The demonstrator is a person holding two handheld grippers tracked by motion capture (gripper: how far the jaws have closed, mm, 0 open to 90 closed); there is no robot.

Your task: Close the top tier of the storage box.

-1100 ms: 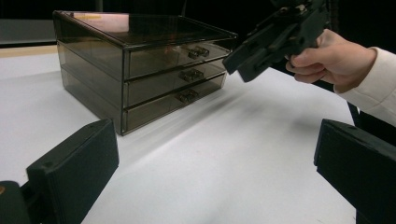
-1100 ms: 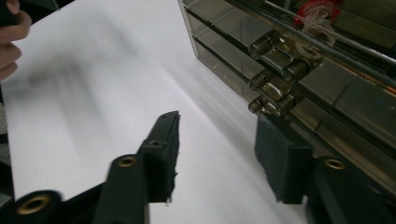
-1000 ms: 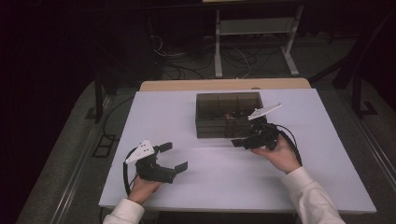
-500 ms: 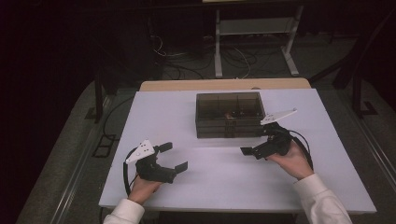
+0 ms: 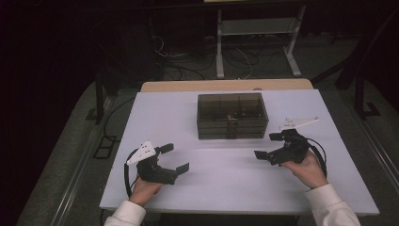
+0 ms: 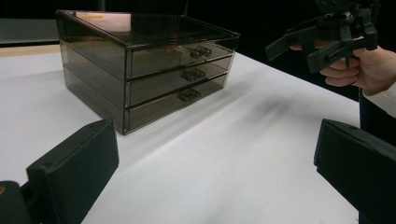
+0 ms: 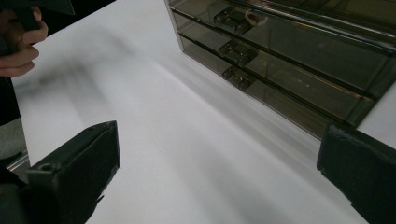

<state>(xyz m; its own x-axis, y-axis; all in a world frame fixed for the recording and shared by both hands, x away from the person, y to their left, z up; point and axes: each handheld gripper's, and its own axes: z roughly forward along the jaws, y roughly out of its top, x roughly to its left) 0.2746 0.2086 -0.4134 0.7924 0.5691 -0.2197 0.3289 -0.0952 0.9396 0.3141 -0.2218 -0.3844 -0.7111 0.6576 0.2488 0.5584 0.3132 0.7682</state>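
Observation:
A smoked, see-through box of three drawers (image 5: 232,115) stands at the back middle of the white table (image 5: 221,188), all drawers pushed in, handles (image 6: 188,74) facing the person. My right gripper (image 5: 267,145) hovers just right of the box's front, apart from it. Its jaws have just been opening and stand wide with nothing between them (image 7: 215,177). My left gripper (image 5: 174,157) rests at the front left, open and empty (image 6: 212,172), pointing at the box (image 6: 149,70). The right gripper (image 6: 327,37) and its hand also show in the left gripper view. Small items lie inside the top drawer (image 7: 252,18).
A wooden board edge (image 5: 226,85) runs behind the table. Beyond it, on the dark floor, stand a metal frame (image 5: 256,42) and loose cables (image 5: 174,52). Bare white surface lies between the two grippers and in front of the box.
My right gripper has drawn back from the box's front, toward the right, and its jaws have spread wide. The left gripper has kept still.

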